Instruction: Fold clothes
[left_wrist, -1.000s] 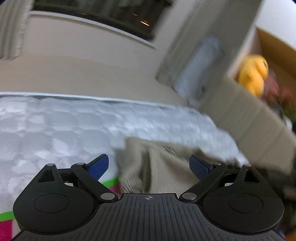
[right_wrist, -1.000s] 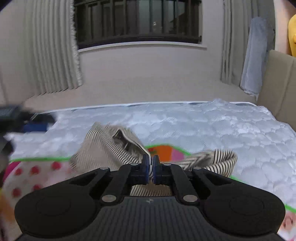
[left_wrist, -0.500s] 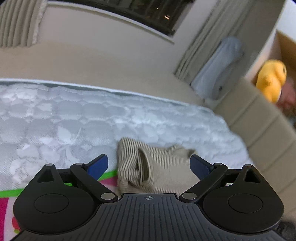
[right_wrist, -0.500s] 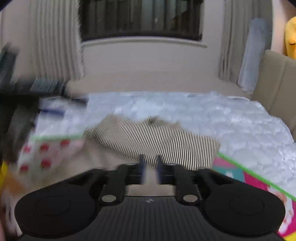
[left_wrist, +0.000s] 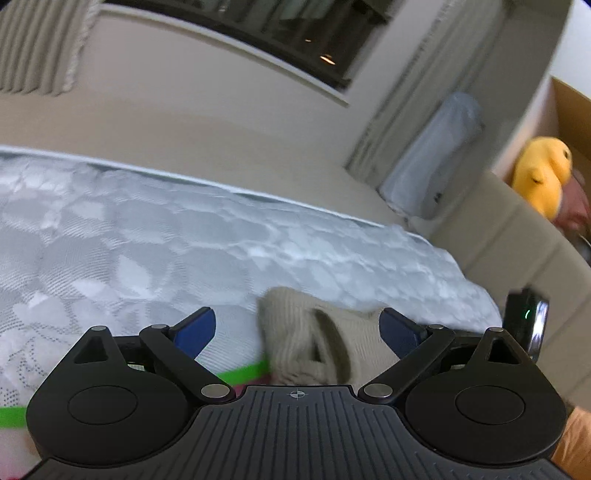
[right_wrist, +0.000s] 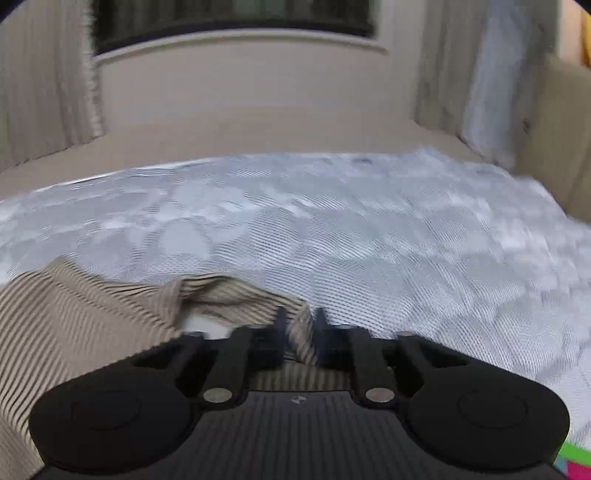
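So the striped garment (right_wrist: 85, 332) is a beige thing with thin dark stripes, lying rumpled on the mattress (right_wrist: 369, 240) near its close edge. From the right wrist camera most of it spreads off to the left of the right claw (right_wrist: 298, 325), and one folded corner of it runs up right between the claw's fingers. That claw's jaws have just been closing, and they look pinched together on that striped corner with only the cloth's thickness between them. The picture is pretty smeared there though, so the exact contact is a bit fuzzy.

Left wrist camera shows the same garment (left_wrist: 314, 339) bunched up with a loop-like opening in the middle, sitting ahead of the left claw (left_wrist: 297, 328). That claw is spread wide apart, blue pads on either side, nothing gripped; the garment sits lower down between them without touching either pad as far as I can see.

Just at the near edge of the garment there's a bright green band (left_wrist: 240, 374) of some colourful mat under it. Beyond the mattress to the right is a beige padded headboard (left_wrist: 517, 258), and past that a yellow plush toy (left_wrist: 543, 173). Far wall has a dark window (left_wrist: 240, 33) with curtains.
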